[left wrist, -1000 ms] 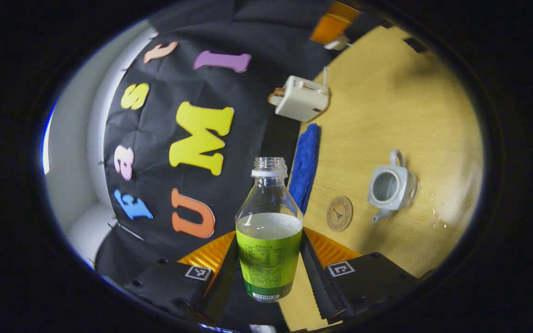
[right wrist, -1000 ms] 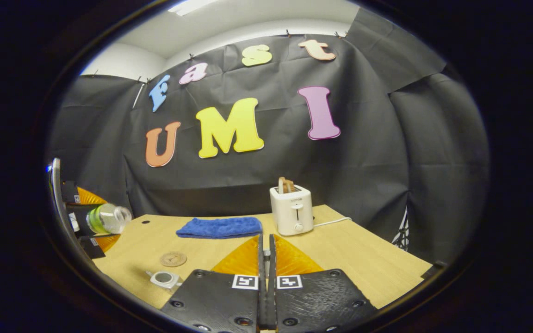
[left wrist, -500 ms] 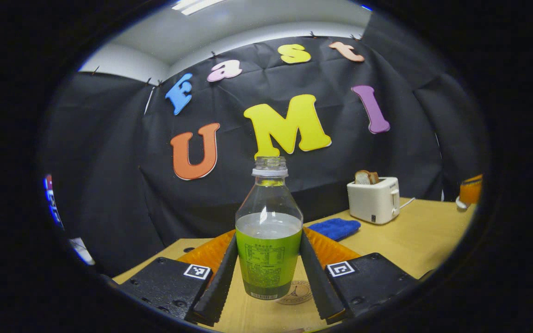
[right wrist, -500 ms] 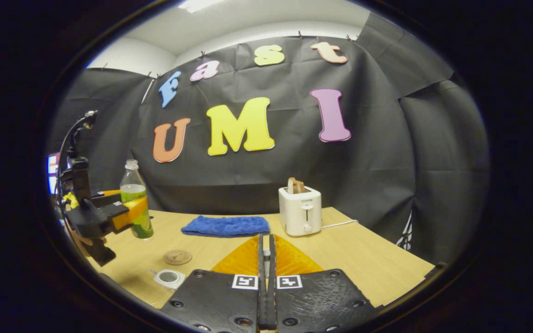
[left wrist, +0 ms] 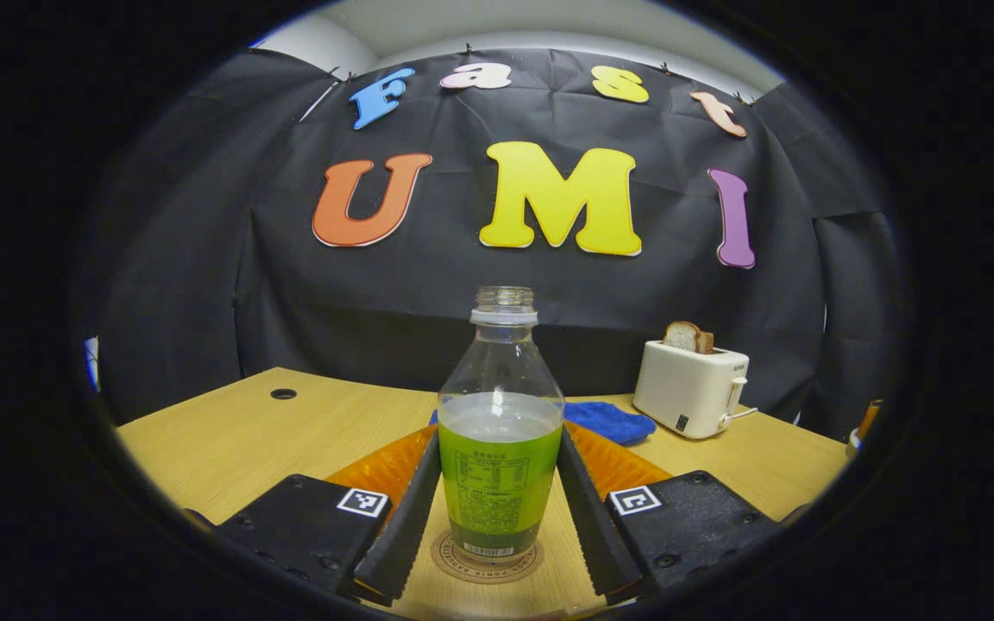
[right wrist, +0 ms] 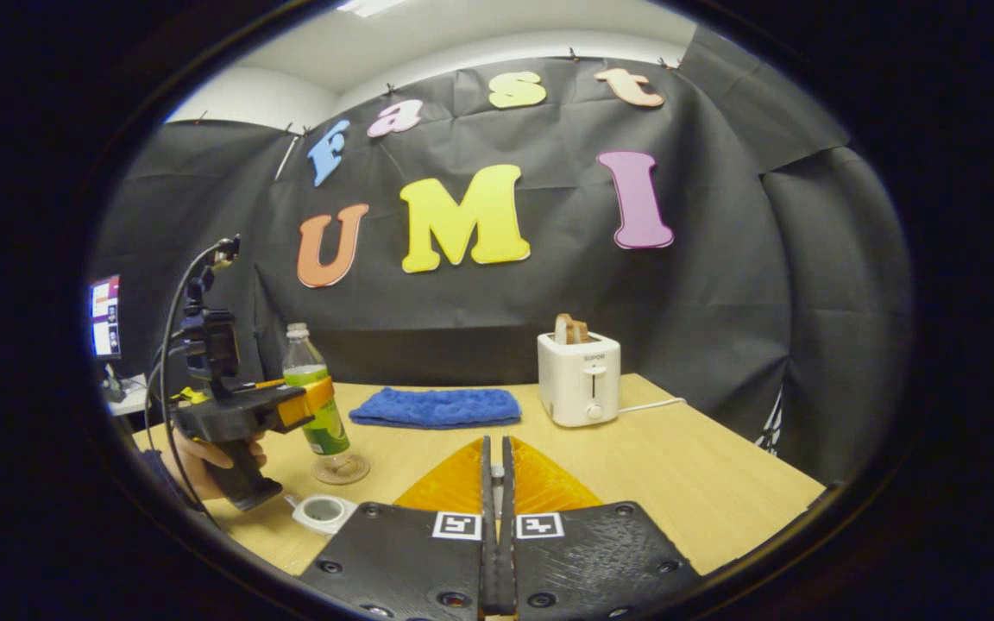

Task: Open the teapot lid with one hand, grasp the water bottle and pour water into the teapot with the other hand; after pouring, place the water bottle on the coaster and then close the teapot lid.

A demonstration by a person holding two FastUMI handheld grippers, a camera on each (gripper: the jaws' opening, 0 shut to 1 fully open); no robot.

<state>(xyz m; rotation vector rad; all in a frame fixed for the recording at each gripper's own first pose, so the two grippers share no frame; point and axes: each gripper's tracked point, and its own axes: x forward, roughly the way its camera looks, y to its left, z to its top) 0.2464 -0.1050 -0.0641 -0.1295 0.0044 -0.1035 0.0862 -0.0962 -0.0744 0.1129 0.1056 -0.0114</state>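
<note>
Bottle (left wrist: 501, 431) stands upright, uncapped, on the coaster (left wrist: 486, 560), pinched between both fingers of the left gripper (left wrist: 497, 517). Teapot (right wrist: 322, 511), lid off, sits at the coaster's 7 o'clock in the right gripper view. Right gripper (right wrist: 497, 517) jaws pressed together; whether they hold anything, I cannot tell.

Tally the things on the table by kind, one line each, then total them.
Water bottle: 1
Coaster: 1
Teapot: 1
Blue cloth: 1
Toaster: 1
Total: 5
</note>
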